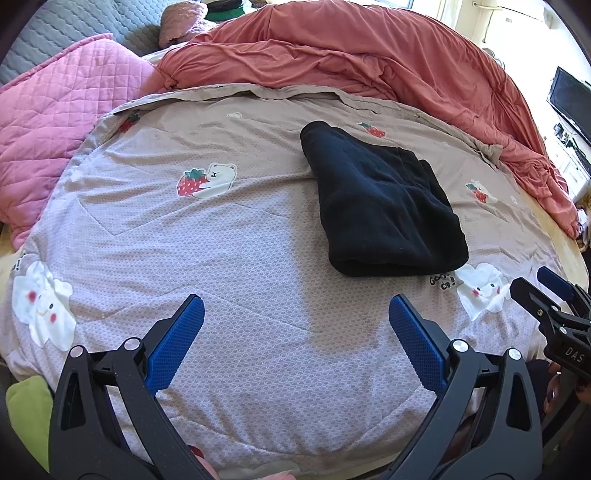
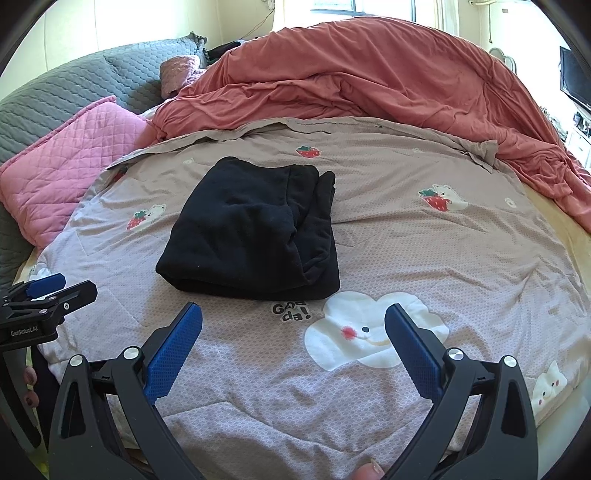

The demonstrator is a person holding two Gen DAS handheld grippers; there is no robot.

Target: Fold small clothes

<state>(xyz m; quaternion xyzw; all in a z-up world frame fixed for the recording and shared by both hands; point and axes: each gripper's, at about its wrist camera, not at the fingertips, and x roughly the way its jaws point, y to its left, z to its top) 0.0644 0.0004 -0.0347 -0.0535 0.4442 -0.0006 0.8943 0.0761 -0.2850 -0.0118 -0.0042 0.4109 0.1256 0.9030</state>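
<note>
Black folded garment (image 1: 384, 203) lies on the patterned bedspread (image 1: 240, 258), ahead of both grippers. Left gripper (image 1: 295, 343) and right gripper (image 2: 293, 349) hover with fingers spread, empty. Only the right view shows a window (image 2: 373, 8).

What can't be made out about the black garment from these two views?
- Black garment: both wrist views show a folded dark bundle; its type and inner layers are hidden by its own folds.
- Its underside: hidden against the printed quilt.
- Left gripper and right gripper: open, touching nothing.
</note>
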